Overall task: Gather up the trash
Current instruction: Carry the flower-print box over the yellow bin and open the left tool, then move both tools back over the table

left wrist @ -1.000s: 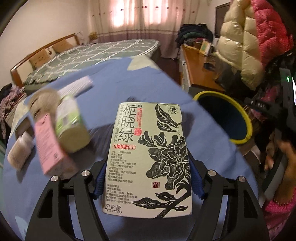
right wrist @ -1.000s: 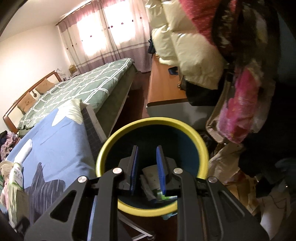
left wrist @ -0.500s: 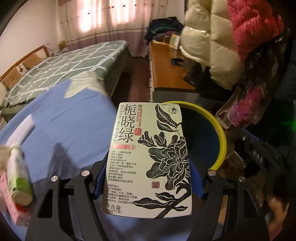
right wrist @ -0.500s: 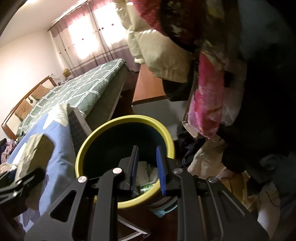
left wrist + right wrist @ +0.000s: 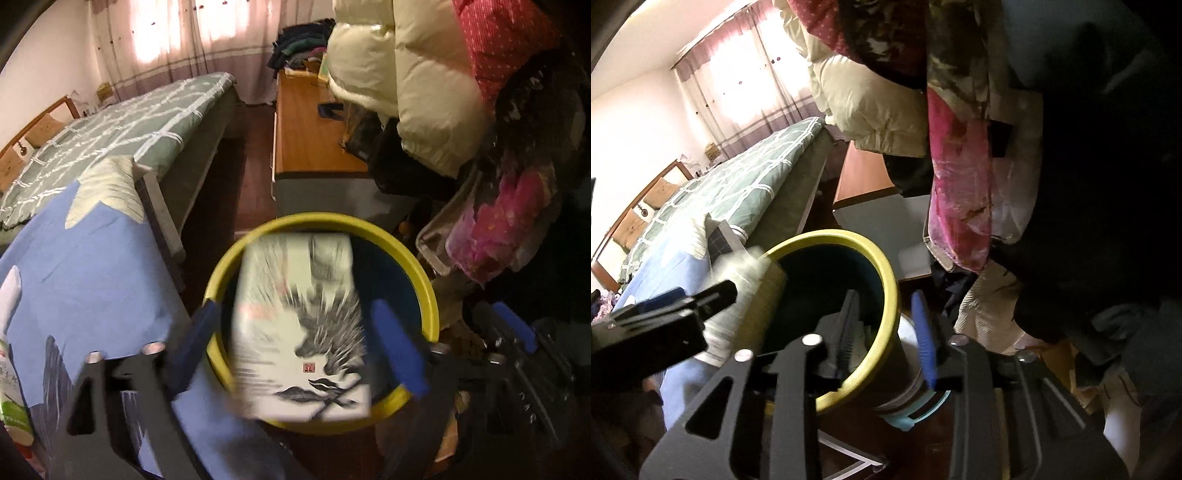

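While my left gripper (image 5: 295,339) opens, freeing the white flat tea carton (image 5: 299,328) over the yellow-rimmed round bin (image 5: 424,273), it may snag the rim beside my empty, parting right gripper (image 5: 886,332).

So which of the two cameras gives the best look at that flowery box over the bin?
The left wrist view. There the box faces the camera, blurred, between the opening left gripper, above the yellow-rimmed bin. The right wrist view catches only a pale, blurred edge of it at the bin's rim.
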